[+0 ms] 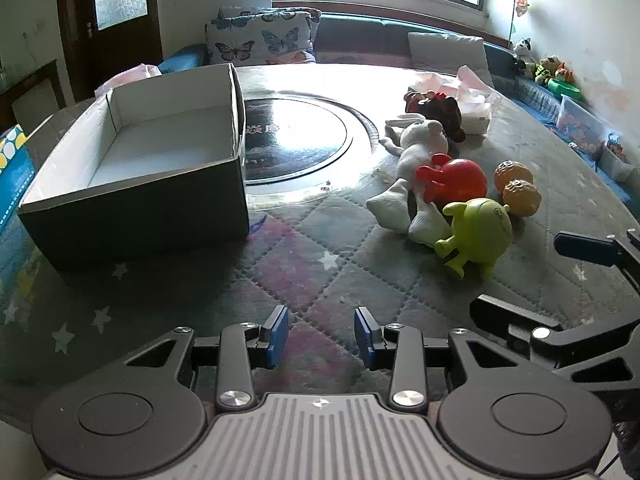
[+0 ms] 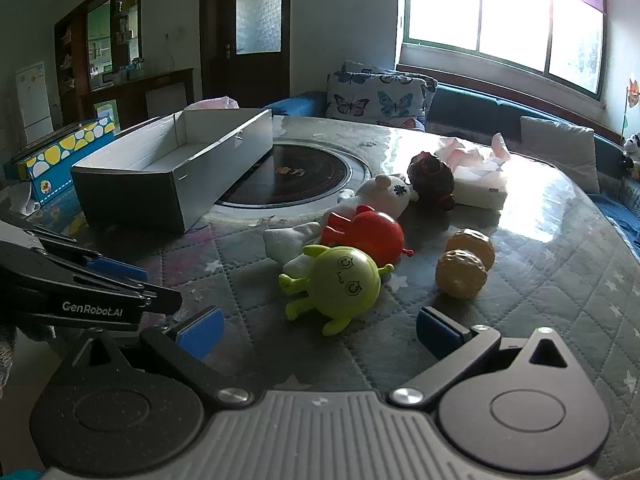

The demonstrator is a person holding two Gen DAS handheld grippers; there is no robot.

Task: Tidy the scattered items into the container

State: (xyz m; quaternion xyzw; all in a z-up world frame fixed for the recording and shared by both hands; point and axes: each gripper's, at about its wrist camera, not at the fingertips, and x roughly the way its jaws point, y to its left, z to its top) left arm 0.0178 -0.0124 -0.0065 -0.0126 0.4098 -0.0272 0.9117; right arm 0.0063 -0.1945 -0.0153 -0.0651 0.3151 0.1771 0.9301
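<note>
An open cardboard box (image 1: 132, 204) (image 2: 132, 188) with a white inside stands on the left of the quilted table. To its right lie a green toy figure (image 1: 480, 236) (image 2: 340, 284), a red toy (image 1: 452, 178) (image 2: 366, 232), a white plush (image 1: 416, 152) (image 2: 384, 192), a dark plush (image 1: 444, 114) (image 2: 432, 178) and two tan walnut-like balls (image 1: 516, 186) (image 2: 464, 268). My left gripper (image 1: 321, 338) is open over bare cloth, nothing between its blue pads. My right gripper (image 2: 318, 330) is open wide, just short of the green figure. Each gripper shows in the other's view, the right gripper (image 1: 600, 280) and the left gripper (image 2: 88, 280).
A round black hotplate (image 1: 296, 136) (image 2: 292, 176) is set in the table middle. A tissue pack (image 1: 474, 114) (image 2: 480, 188) lies behind the toys. A blue dotted box (image 1: 12, 168) (image 2: 64, 152) sits left of the cardboard box. Butterfly cushions (image 1: 260, 36) and a bench line the far side.
</note>
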